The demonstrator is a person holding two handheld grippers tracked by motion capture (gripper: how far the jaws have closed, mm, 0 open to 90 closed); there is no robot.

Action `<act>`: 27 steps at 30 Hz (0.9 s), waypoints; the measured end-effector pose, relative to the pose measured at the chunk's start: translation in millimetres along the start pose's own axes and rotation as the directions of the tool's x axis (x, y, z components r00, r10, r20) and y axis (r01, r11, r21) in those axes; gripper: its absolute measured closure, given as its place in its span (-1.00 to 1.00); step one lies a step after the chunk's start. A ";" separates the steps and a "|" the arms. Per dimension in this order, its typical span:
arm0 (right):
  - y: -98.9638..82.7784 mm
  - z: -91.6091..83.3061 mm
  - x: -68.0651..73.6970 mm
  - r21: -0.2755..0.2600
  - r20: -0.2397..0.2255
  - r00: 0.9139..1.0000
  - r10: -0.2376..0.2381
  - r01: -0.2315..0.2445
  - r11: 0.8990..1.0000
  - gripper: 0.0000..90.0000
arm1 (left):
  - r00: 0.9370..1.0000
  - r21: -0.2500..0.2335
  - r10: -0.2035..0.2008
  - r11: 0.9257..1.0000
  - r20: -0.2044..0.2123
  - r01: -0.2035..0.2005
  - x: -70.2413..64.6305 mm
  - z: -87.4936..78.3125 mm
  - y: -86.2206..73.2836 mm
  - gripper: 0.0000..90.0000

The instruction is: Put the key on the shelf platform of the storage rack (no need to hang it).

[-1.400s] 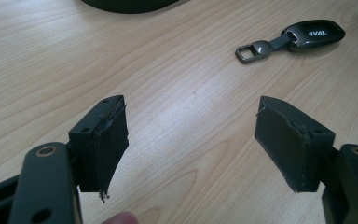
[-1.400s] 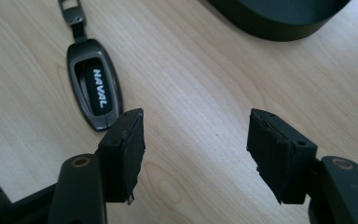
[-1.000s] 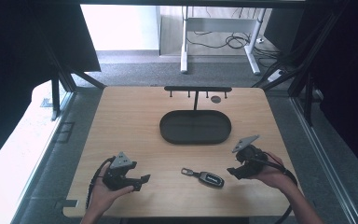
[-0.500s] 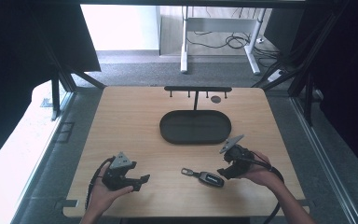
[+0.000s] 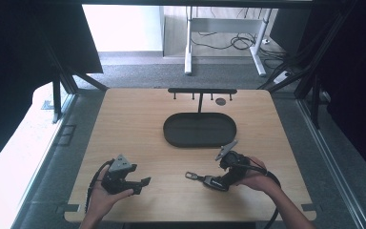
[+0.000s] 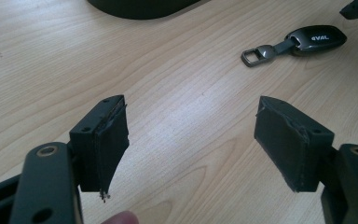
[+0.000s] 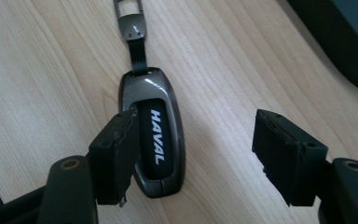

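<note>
The right gripper [image 5: 218, 183] has closed in on a car key fob [image 5: 213, 182] since a second ago, when it hovered off to the fob's far side near the edge of the wooden surface [image 5: 138, 124]; half a second ago it had already drawn beside it. The fob itself has not shifted. The left gripper [image 5: 140, 183] has kept its place, held low over the surface, well apart from the fob.

In the right gripper view the right gripper [image 7: 193, 158] stands open, jaws spread wide with the fob [image 7: 156, 140] lying flat between them: it sits just against the left-hand jaw, while a stretch of bare wood separates it from the other. The fob is a glossy, dark grey oval with a black centre panel lettered "HAVAL" in white. A short black strap leads away from the gripper to a grey metal clasp [image 7: 129, 18].

The left gripper [image 6: 191, 140] is likewise open, nothing between its jaws but wood grain. From there the fob [image 6: 314, 39] lies ahead and to the right. A dark oval tray [image 5: 200, 130] rests beyond both grippers, with a black rack [image 5: 201, 91] behind it.
</note>
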State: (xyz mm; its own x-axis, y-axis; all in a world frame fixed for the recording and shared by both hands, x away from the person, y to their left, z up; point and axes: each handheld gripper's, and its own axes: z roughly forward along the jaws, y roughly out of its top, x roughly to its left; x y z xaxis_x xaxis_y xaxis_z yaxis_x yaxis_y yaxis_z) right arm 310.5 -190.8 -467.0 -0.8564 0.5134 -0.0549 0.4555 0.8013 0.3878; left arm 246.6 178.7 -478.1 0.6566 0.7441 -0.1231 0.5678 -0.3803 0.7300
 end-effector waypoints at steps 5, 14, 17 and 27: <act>2.1 8.5 6.2 0.025 -0.009 1.000 -0.023 0.024 0.999 -0.29 | 1.000 -0.001 0.005 1.000 -0.009 -0.005 -0.2 -0.9 0.3 -0.42; 3.4 23.2 13.3 0.054 -0.022 0.999 -0.046 0.047 0.997 -0.29 | 1.000 -0.005 -0.004 1.000 0.001 0.004 1.9 -2.2 -0.1 -0.42; 3.4 27.5 14.3 0.068 -0.017 0.999 -0.047 0.048 0.997 -0.28 | 1.000 -0.007 -0.005 1.000 0.001 0.005 1.2 -1.8 -0.1 -0.42; 4.4 35.5 16.7 0.101 -0.017 0.998 -0.057 0.058 0.993 -0.21 | 1.000 -0.005 0.002 1.000 0.004 -0.002 0.8 -2.1 0.1 -0.42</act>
State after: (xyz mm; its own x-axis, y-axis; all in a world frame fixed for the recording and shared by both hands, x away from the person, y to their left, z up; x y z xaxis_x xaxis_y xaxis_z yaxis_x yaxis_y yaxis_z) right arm 306.8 -167.8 -498.9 -0.8849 0.4617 -0.0612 0.4270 0.8569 0.2888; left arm 246.1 180.4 -476.7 0.6595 0.7413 -0.1246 0.5644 -0.3788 0.7334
